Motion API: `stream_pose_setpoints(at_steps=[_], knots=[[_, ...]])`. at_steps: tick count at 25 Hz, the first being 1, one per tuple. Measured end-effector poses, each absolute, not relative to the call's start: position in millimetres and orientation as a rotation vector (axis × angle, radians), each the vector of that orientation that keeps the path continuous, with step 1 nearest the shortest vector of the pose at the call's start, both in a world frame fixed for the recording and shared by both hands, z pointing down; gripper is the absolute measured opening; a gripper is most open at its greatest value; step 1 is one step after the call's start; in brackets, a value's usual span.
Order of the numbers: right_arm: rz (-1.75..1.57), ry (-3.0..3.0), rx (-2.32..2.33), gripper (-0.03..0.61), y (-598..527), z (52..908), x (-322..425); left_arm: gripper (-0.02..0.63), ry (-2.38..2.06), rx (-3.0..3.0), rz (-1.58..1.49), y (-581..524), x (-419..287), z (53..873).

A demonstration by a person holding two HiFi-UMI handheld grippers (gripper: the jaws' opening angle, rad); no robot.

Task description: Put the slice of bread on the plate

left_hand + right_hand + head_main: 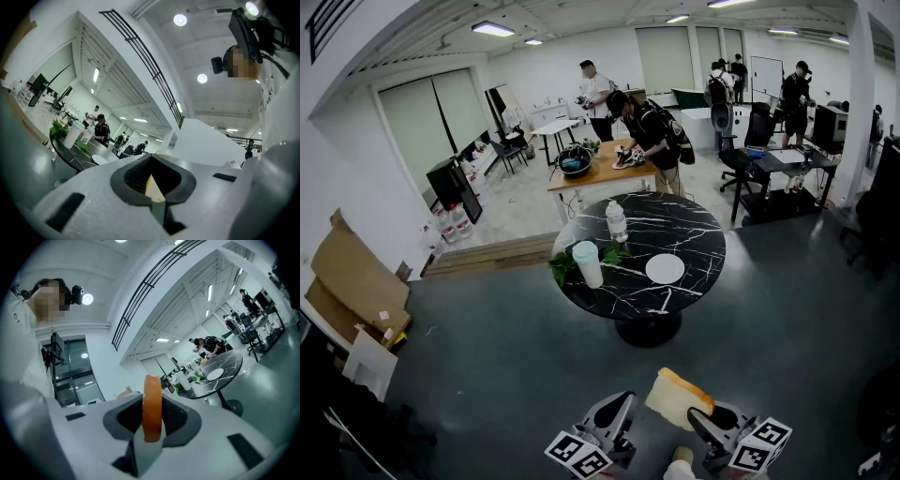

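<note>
The slice of bread, pale with a golden-brown crust, is held on edge low in the head view, with my right gripper shut on it. In the right gripper view the crust stands upright between the pads of that gripper. The white plate lies bare on the near right part of the round black marble table, well ahead of both grippers. My left gripper hovers just left of the bread, jaws together and holding nothing. In its own view a sliver of bread shows beyond the jaws.
On the table stand a white cup, a clear bottle and green leaves, all left of the plate. Dark floor lies between me and the table. People work at a wooden table and desks farther back. Cardboard leans at the left wall.
</note>
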State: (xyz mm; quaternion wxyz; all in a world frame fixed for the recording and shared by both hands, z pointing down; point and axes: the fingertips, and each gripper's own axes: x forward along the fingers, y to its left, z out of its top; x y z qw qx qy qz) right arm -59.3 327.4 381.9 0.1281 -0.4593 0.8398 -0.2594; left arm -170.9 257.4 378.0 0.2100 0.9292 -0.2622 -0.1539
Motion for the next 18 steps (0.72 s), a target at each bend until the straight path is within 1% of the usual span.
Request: stream_pose_setpoints(at_steps=[4,11,18], knots=[[-0.783,2.451,-1.336,0.091,304.3,388.0,-34.6,0.008,-0.721,2.608,-0.423,235.8,-141.0,377.0],[-0.786,2.455,-1.316,0.091,278.8,383.8,2.6,0.008,-0.774,2.605,-0.438,206.8,-115.2,372.8],[-0.779,2.474,-1.275,0.091,263.0,382.8,20.6,0.008,-0.766,2.602,-0.451,200.2,-85.4,361.1]])
